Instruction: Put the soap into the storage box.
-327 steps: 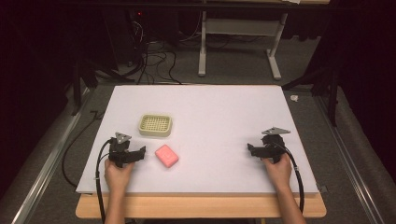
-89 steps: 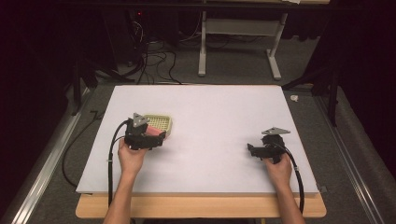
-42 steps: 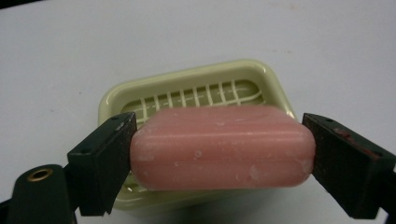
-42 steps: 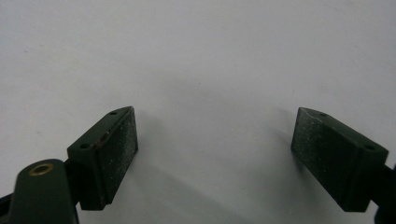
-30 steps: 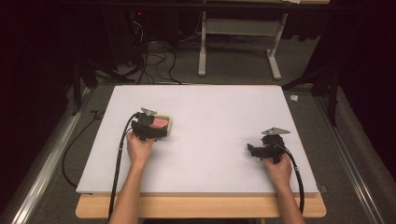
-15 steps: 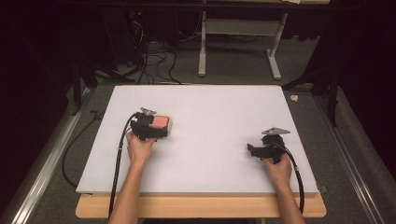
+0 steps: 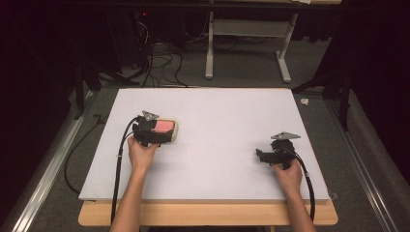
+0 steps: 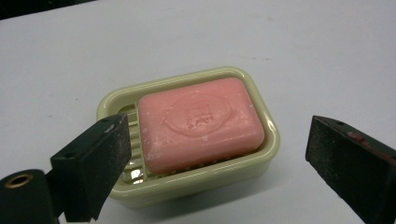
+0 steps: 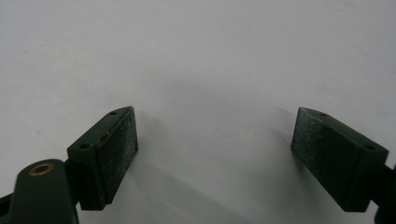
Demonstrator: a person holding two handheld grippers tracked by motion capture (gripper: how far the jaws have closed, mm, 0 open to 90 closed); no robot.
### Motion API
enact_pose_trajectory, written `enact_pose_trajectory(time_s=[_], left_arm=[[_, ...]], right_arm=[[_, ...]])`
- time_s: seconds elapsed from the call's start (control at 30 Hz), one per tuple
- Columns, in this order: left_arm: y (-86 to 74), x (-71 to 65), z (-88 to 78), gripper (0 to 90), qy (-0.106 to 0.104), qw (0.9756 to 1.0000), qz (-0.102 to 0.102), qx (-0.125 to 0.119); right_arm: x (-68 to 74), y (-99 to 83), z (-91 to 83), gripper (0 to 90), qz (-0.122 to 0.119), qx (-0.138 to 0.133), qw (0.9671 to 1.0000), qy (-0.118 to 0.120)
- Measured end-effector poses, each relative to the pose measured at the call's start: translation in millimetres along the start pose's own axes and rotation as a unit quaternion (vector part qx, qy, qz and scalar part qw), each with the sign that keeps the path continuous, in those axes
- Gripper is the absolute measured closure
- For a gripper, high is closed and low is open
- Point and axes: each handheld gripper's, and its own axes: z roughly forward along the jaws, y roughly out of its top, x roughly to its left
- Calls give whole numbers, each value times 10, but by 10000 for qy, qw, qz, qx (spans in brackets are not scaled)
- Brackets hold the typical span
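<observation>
A pink bar of soap (image 8: pixel 201 123) lies flat in a pale yellow-green soap dish (image 8: pixel 187 186) on the white table. My left gripper (image 8: pixel 217 140) stands open just short of the dish, one jaw on each side and neither touching the soap. From the high view the soap (image 7: pixel 164 126) and the dish (image 7: pixel 175 131) sit at the table's left, with the left gripper (image 7: pixel 162 135) right beside them. My right gripper (image 7: pixel 261 155) rests at the table's right, and its own view shows the right gripper (image 9: pixel 215 135) open over bare tabletop.
The white table (image 7: pixel 217 121) has a wooden front edge (image 7: pixel 208 215). Cables trail from both grippers toward the person. Beyond the far edge are a dark floor, cable bundles and a metal table frame (image 7: pixel 246 48).
The soap, earlier on the table in front of the dish, now lies in the dish. The left gripper carried it there and stands open. The right gripper has not moved.
</observation>
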Motion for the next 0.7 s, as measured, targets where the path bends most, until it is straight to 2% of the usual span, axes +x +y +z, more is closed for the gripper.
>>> enact_pose_trajectory(time_s=[0.37, 0.5, 0.7], left_arm=[[-77, -18, -157, 95, -171, 9997, -40, -196], [-85, -35, -201, 94, -203, 9996, 18, -170], [-83, -84, -272, 97, -300, 9992, 75, -260]], right_arm=[[0, 0, 0, 152, -3, -1, 10000, -1], [1, 0, 0, 152, 0, -1, 10000, -2], [1, 0, 0, 151, -1, -2, 10000, -2]])
